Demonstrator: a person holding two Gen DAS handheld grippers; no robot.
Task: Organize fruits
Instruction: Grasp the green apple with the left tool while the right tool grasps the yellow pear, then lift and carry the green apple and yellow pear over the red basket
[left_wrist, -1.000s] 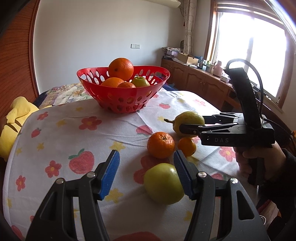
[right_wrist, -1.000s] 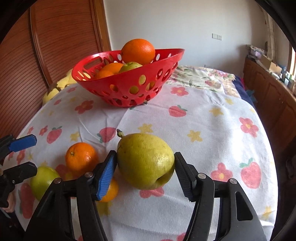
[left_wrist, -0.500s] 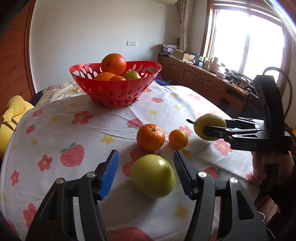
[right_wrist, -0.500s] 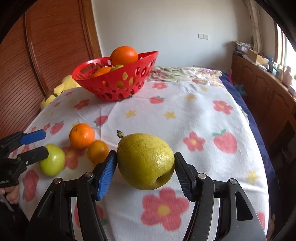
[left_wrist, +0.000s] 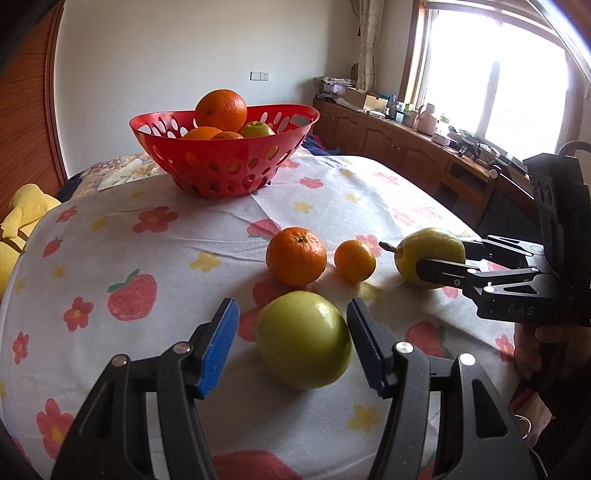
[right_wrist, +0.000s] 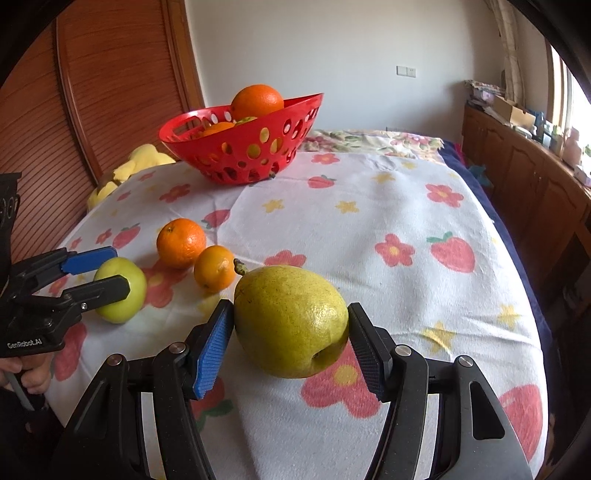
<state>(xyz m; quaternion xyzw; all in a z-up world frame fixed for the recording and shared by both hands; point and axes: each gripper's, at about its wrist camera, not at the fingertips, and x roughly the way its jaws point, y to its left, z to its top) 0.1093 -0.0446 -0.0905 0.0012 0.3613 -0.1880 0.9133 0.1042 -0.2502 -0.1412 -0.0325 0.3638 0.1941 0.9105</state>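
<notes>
- two grippers work over a table (left_wrist: 92, 229) spread with a cloth printed in flowers and strawberries; each view follows in turn.
- left wrist view: the left gripper (left_wrist: 291, 345) straddles a green apple (left_wrist: 303, 339) that sits on the cloth at the near middle. its right pad lies right at the apple's skin, its blue left pad stands clear with a gap, so the fingers are part-way apart and not clamped.
- just beyond the apple sit a larger orange (left_wrist: 296, 256) and, to its right, a small orange (left_wrist: 354, 260), close together.
- at the right, the right gripper (left_wrist: 439, 258) holds a yellow-green pear (left_wrist: 430, 251), stem pointing left, with a person's hand (left_wrist: 546, 347) on the handle below.
- far across the table stands a red basket (left_wrist: 221, 162) with holes in its wall, holding oranges and a green fruit.
- right wrist view: the right gripper (right_wrist: 291, 334) has both pads pressed on the sides of the pear (right_wrist: 291, 321), which is carried clear of the cloth with its stem pointing far-left.
- to the left, the left gripper (right_wrist: 105, 271) has one finger on each side of the green apple (right_wrist: 123, 291); whether both touch cannot be told here.
- the larger orange (right_wrist: 181, 242) and small orange (right_wrist: 215, 271) lie between apple and pear, and the red basket (right_wrist: 243, 147) stands at the far left of the table (right_wrist: 369, 229).
</notes>
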